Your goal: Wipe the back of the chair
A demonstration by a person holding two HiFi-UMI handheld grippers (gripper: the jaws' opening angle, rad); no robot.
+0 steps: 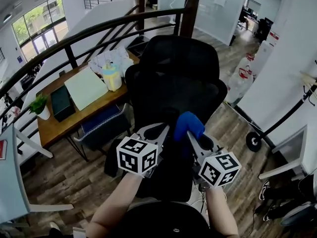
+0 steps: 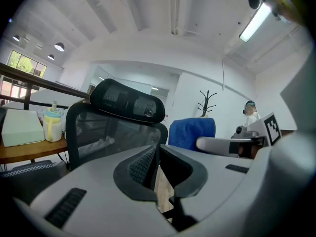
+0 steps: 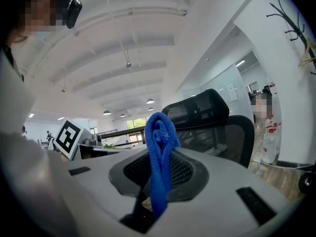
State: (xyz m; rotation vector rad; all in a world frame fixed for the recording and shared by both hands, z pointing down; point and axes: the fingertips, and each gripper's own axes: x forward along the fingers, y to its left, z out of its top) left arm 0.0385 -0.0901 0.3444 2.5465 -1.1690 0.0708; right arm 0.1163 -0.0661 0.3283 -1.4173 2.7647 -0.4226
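A black mesh office chair [image 1: 178, 83] stands before me with its back [image 2: 106, 132] and headrest [image 3: 197, 108] toward the grippers. My right gripper [image 1: 192, 137] is shut on a blue cloth [image 1: 187, 125], which sticks up between its jaws [image 3: 159, 162] just short of the chair back. My left gripper [image 1: 159, 132] is beside it at the left, shut with nothing between its jaws, close to the chair back. The cloth [image 2: 191, 133] also shows in the left gripper view, at the right.
A wooden desk [image 1: 74, 105] at the left carries a light green pad [image 1: 85, 87], a bottle [image 1: 112, 76] and a small plant [image 1: 39, 105]. A dark stair railing [image 1: 99, 31] curves behind the chair. A coat stand base [image 1: 253, 141] sits on the floor at the right.
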